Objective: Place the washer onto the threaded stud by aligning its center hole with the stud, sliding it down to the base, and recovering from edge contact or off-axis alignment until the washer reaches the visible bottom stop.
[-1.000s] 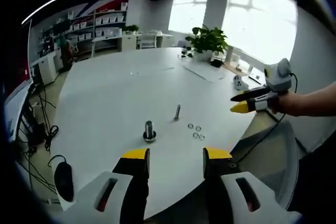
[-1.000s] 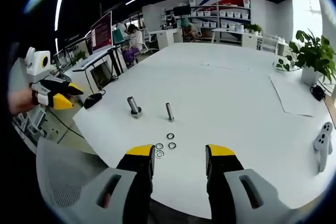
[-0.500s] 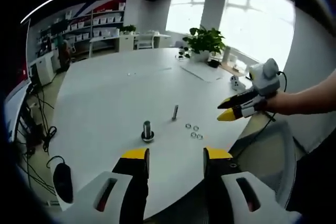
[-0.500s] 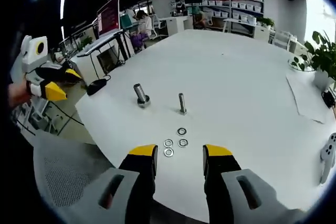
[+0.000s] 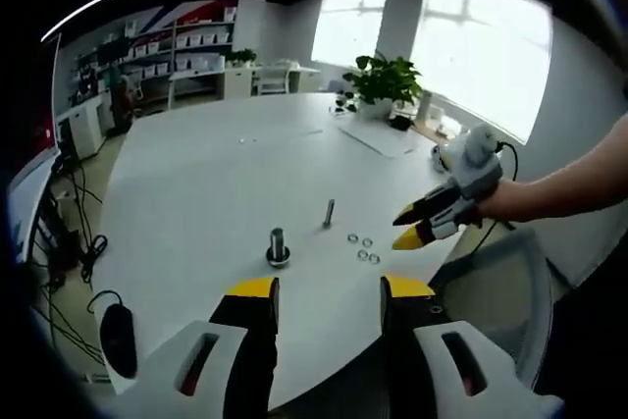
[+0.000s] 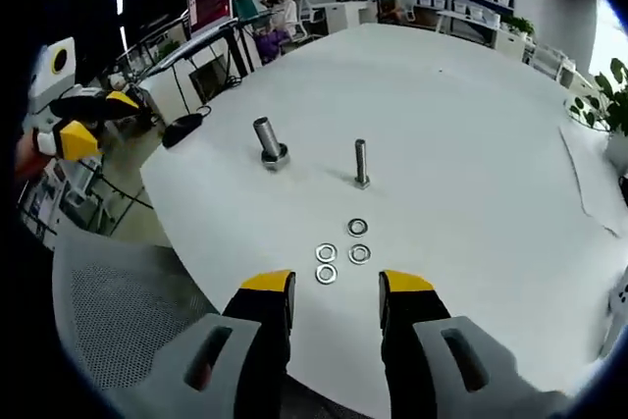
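Several small metal washers [image 6: 341, 251] lie in a cluster on the white table [image 6: 461, 144], just ahead of my right gripper [image 6: 333, 287], which is open and empty. Beyond them stands a thin threaded stud [image 6: 361, 164], upright. To its left a thicker bolt [image 6: 267, 140] stands on a round base. In the left gripper view the washers [image 5: 364, 247], the stud [image 5: 329, 213] and the thick bolt [image 5: 278, 246] lie ahead of my left gripper [image 5: 321, 291], open and empty. The right gripper [image 5: 417, 226] comes in from the right there, close above the washers.
A grey mesh chair [image 6: 128, 326] sits below the table edge near me. A black mouse [image 6: 184, 125] rests at the table's left edge. A potted plant [image 5: 386, 78] and papers [image 5: 381, 134] stand at the far side. The left gripper [image 6: 71, 123] shows at the far left, off the table.
My right gripper has moved forward and down toward the washers, which now lie closer to its jaws. In the left gripper view it has come lower and nearer the cluster.
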The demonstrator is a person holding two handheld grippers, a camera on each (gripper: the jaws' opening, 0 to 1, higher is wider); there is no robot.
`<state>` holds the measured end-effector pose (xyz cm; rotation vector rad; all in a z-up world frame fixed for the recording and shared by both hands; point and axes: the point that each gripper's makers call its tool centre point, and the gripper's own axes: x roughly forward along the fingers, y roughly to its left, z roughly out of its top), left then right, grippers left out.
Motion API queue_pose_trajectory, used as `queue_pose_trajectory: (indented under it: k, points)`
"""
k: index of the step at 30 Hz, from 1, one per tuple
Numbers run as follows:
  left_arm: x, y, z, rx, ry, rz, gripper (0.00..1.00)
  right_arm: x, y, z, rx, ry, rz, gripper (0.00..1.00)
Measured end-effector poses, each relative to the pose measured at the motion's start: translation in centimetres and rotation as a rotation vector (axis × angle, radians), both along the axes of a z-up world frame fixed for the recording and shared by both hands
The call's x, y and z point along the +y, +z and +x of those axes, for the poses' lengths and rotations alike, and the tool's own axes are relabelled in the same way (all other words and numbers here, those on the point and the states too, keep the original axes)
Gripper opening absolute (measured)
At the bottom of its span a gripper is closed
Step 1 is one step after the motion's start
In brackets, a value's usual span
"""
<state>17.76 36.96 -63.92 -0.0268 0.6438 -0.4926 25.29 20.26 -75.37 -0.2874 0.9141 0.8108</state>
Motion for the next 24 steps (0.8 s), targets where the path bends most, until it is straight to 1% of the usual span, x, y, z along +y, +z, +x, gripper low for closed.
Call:
queue_pose_trajectory:
  k: [3,6,10,12,16,19,21,24]
  points:
    - [0.0,0.1,0.0,-0.002,0.001,0.001,0.40,0.1,-0.9,-0.2,0.011,0.033,-0.031,0.36]
    - [0.1,0.1,0.0,-0.003,0.003,0.002,0.40,0.0,-1.6,-0.4,0.034,0.047,-0.054,0.36]
    - [0.0,0.1,0.0,-0.002,-0.001,0.006,0.40,0.2,-1.9,-0.3,0.041,0.063,-0.062,0.34]
    - [-0.1,0.1,-0.1,0.001,-0.007,0.003,0.40,0.4,-2.2,-0.4,0.071,0.073,-0.057,0.32]
    - [-0.5,0.1,-0.2,0.005,-0.024,0.009,0.40,0.7,-2.7,-0.2,0.062,0.101,-0.081,0.31]
    - [-0.6,0.1,-0.2,0.002,-0.028,0.012,0.40,0.9,-3.2,-0.5,0.078,0.129,-0.101,0.27]
    - [-0.5,-0.1,-0.2,0.008,-0.029,0.016,0.40,1.1,-3.4,-0.5,0.064,0.162,-0.131,0.26]
    - [-0.4,-0.2,-0.2,0.006,-0.026,0.026,0.40,1.4,-3.7,-0.5,0.074,0.170,-0.136,0.24]
